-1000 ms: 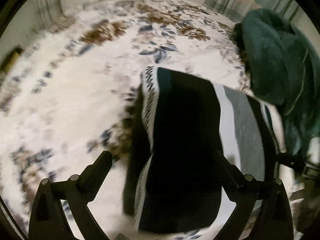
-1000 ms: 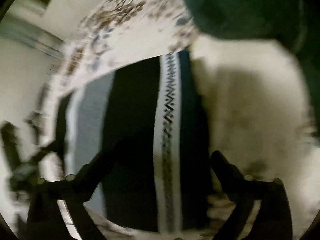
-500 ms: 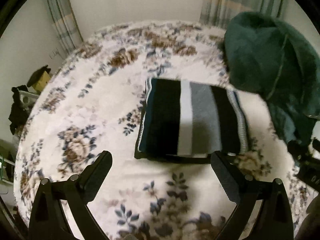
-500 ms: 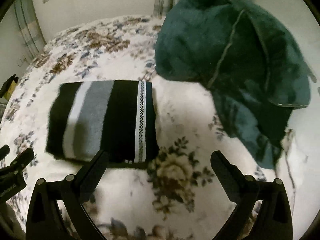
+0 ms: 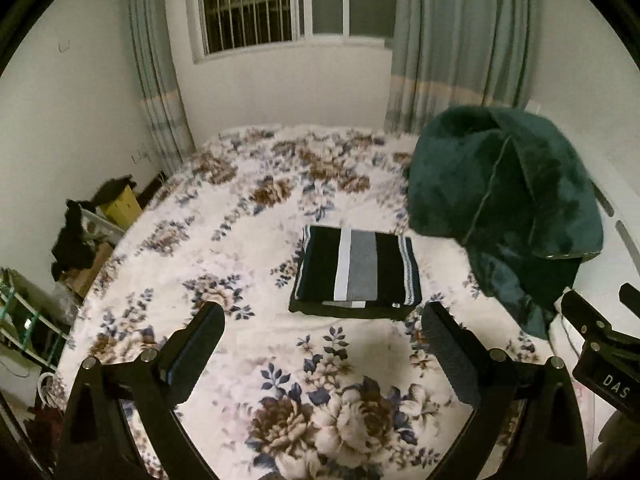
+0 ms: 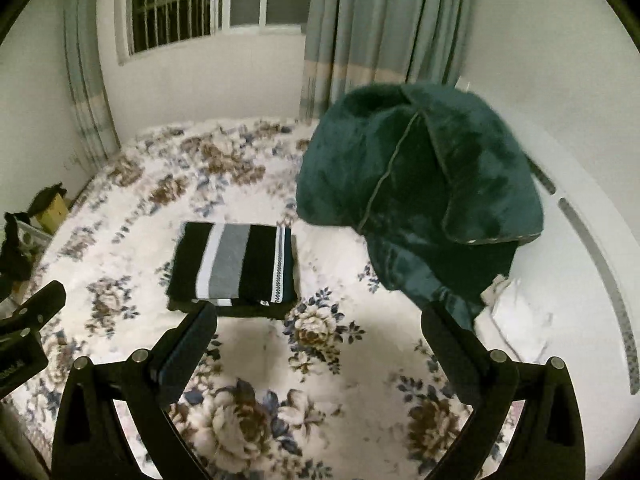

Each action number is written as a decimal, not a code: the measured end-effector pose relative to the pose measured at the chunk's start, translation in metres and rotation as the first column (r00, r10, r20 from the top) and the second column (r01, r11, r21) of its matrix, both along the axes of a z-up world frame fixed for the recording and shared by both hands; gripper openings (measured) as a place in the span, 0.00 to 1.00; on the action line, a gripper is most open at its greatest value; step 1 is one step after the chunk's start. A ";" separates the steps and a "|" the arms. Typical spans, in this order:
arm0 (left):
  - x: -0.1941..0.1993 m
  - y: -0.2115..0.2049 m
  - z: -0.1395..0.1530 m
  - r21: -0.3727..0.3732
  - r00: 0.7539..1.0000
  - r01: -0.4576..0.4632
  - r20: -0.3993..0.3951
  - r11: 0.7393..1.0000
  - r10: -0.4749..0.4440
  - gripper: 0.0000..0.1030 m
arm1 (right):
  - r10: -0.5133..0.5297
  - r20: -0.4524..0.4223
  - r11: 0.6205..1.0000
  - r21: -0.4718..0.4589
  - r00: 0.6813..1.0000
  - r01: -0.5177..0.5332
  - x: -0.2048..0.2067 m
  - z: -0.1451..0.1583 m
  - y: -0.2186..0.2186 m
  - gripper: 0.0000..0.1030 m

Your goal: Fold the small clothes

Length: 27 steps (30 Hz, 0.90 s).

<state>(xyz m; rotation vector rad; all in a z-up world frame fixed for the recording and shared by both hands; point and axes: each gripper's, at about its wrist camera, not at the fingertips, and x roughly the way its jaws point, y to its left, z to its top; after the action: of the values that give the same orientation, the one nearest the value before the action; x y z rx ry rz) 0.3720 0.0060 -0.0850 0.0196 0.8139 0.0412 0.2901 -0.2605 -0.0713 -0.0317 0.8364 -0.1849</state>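
A folded garment (image 5: 356, 274) with black, white and grey stripes lies flat on the floral bedspread (image 5: 248, 240); the right wrist view shows the same garment (image 6: 236, 266) left of centre. My left gripper (image 5: 320, 332) hovers open well back from it, nothing between its fingers. My right gripper (image 6: 320, 332) is also open and empty, held back and to the right of the garment. The right gripper's body (image 5: 604, 352) shows at the right edge of the left wrist view, and the left gripper's body (image 6: 28, 320) at the left edge of the right wrist view.
A bulky dark green blanket (image 5: 508, 204) is heaped on the bed's right side, just right of the garment. A white headboard (image 6: 592, 216) runs along the right. Boxes and dark clutter (image 5: 92, 220) stand off the bed's left edge. A window and curtains (image 5: 460, 40) back the bed.
Both grippers have pulled up and away from the folded garment, which was close under them a second ago and now lies farther off, untouched on the bed.
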 end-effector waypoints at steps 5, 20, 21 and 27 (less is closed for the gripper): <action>-0.054 -0.003 0.046 -0.014 0.998 -0.001 0.067 1.000 0.002 0.98 | 0.030 0.093 0.999 -0.028 0.995 -0.027 -0.072 0.067 0.003 1.00; -0.132 -0.010 0.082 -0.019 0.990 0.009 0.140 1.000 -0.007 0.98 | 0.065 0.202 0.998 -0.013 0.977 -0.064 -0.197 0.155 0.005 1.00; -0.134 -0.011 0.082 -0.024 0.990 0.012 0.140 1.000 -0.008 0.98 | 0.066 0.202 0.998 -0.011 0.977 -0.065 -0.200 0.156 0.005 1.00; -0.144 -0.012 0.084 -0.020 0.990 0.004 0.144 1.000 -0.001 1.00 | 0.053 0.198 0.999 -0.008 0.979 -0.053 -0.206 0.155 0.003 1.00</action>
<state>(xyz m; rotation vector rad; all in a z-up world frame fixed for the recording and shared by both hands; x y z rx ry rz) 0.2284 -0.0059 -0.0014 -0.0010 0.6694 0.0316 0.0838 -0.2576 0.0840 -0.0371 0.6360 -0.1363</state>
